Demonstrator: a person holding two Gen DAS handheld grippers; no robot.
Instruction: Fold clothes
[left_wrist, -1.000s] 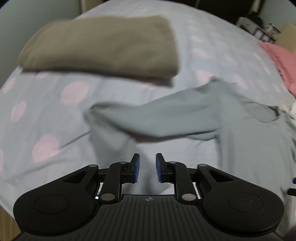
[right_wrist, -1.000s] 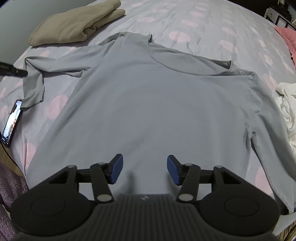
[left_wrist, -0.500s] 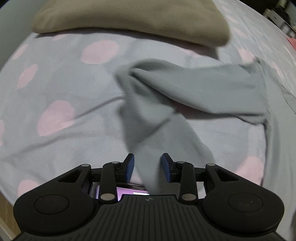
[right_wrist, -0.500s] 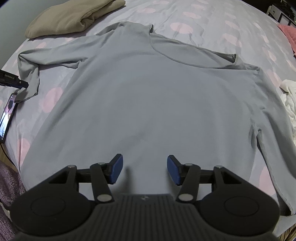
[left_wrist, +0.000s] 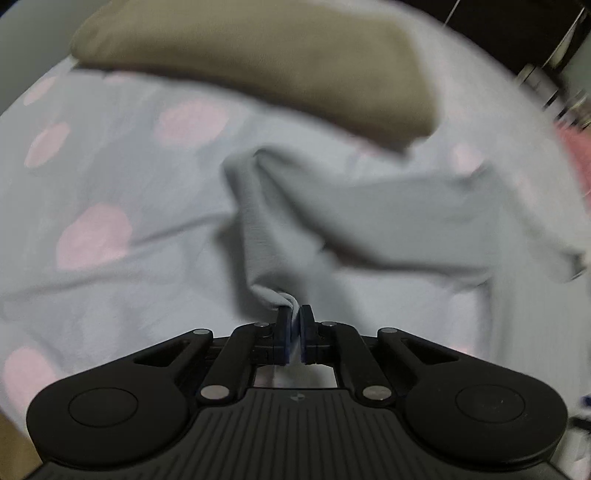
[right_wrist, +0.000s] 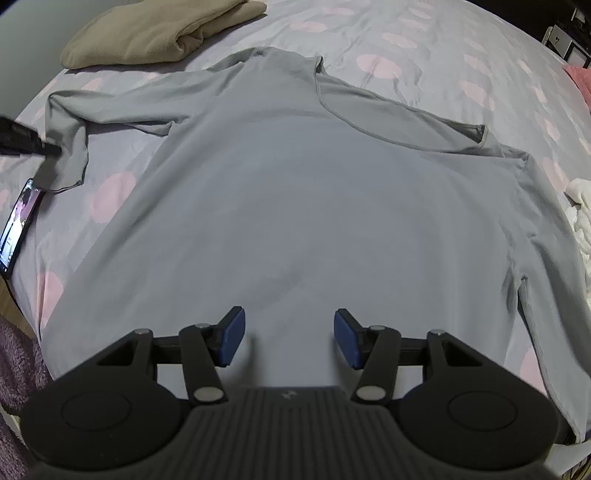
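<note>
Pinching the cuff of the grey shirt's sleeve (left_wrist: 266, 236), the left gripper (left_wrist: 294, 325) is clenched on the cloth.
Only the right wrist view shows the whole grey shirt (right_wrist: 303, 206) spread flat on the dotted bedsheet (right_wrist: 406, 48), the right gripper (right_wrist: 288, 338) released above its hem, a phone (right_wrist: 18, 225) beside the sleeve, a folded tan garment (right_wrist: 155, 33) beyond, and white cloth (right_wrist: 580, 214) at the right edge.
</note>
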